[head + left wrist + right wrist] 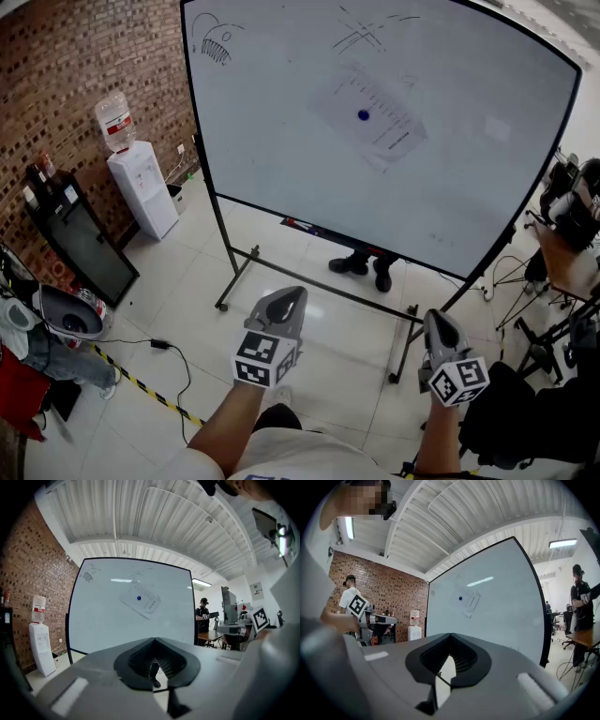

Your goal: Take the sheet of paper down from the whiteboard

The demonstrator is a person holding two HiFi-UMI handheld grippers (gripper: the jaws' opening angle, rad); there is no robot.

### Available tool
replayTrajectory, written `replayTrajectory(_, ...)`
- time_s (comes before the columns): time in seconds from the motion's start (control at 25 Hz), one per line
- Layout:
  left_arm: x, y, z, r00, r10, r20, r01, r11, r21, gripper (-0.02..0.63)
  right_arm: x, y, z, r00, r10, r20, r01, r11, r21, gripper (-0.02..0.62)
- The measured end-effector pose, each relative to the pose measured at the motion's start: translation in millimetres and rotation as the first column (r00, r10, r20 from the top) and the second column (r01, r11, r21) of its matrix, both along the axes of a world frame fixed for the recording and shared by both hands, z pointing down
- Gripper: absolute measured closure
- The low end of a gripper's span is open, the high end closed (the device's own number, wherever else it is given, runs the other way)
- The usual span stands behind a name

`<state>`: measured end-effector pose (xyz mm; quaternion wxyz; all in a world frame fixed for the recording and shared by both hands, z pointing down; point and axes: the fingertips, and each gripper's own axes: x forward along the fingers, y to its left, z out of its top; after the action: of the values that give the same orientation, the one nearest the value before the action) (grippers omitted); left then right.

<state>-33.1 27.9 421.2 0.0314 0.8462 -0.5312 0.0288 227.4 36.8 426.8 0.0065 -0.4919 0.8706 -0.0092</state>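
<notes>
The big white whiteboard [450, 187] on a black rolling frame stands in front of the person. The thin white sheet of paper [370, 117] is on the upper middle of the whiteboard. It sits tilted, and 1 small round blue magnet [363, 115] pins it there.

The left gripper [292, 296] and the right gripper [437, 321] are both low in front of the whiteboard, well apart from the paper. Both point level at the whiteboard. Each one has its jaws squeezed tight together, with nothing between them.

The job has not really started. I think the step now is to walk up to the whiteboard and lift both grippers to the paper. To do it well, the jaws should open before they get there. 1 gripper could pinch a free edge of the paper, away from the magnet. The other could pull the magnet off. That way the paper should not drop or tear.

Some things are hard to see. The print on the paper is too faint to read. I cannot tell if another magnet or tape holds it too. Under the whiteboard only the black shoes [366, 265] of someone behind it show.
</notes>
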Motion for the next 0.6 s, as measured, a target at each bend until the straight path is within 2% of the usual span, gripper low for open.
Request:
replayTrajectory(0.28,6.6,-38.3,-1.8,1.000,0.007,-0.002,-0.007,1.000,0.026,0.600,3.2,-33.6,6.2,1.000,0.006,0.010,-0.006,1.000,0.008,0.589)
replayTrajectory(0.6,6.7,-127.8,-19.0,0.998,0.056,-0.002,-0.056,0.997,0.057,0.600,-2.3,-111.6,-18.5,0.999,0.050,-0.003,-0.049,0.997,0.055,0.589)
